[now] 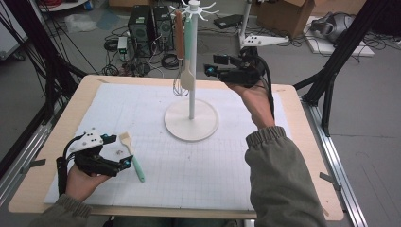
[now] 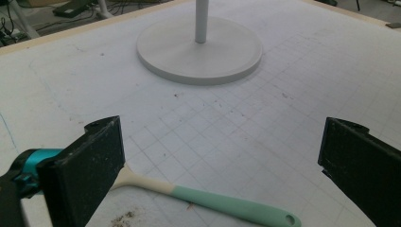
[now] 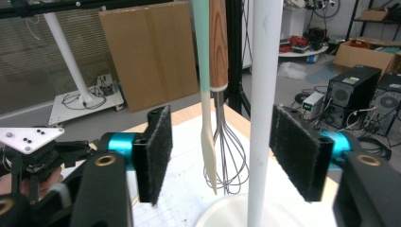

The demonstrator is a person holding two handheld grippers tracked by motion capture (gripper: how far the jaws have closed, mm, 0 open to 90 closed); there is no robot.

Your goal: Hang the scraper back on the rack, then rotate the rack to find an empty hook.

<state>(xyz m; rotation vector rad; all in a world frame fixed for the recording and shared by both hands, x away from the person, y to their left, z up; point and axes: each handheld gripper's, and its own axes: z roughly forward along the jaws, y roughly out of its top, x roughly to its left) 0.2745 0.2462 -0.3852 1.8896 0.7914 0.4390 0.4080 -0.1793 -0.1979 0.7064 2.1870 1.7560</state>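
A: Report the left gripper [image 1: 124, 163].

B: Jaws spread wide, nothing between them. It sits low over the white mat [image 1: 213, 165] at the near left of the table [image 1: 302, 142]. A brush [image 1: 133, 156] with a mint-green handle lies flat on the mat just past the jaws; in the left gripper view the brush [image 2: 208, 198] runs across the bottom of the gap, its pale head tucked behind the left jaw.

A: And the right gripper [image 1: 210, 70]?

B: Jaws also apart, holding nothing. It is raised at the far side, level with the utensils hanging on the stand [image 1: 191, 94]. In the right gripper view the stand's pole [image 3: 265, 113] rises between the jaws (nearer the right one), and behind it hang a spatula [image 3: 205, 94] with a mint-green handle and a whisk [image 3: 227, 142] with a wooden handle, side by side.
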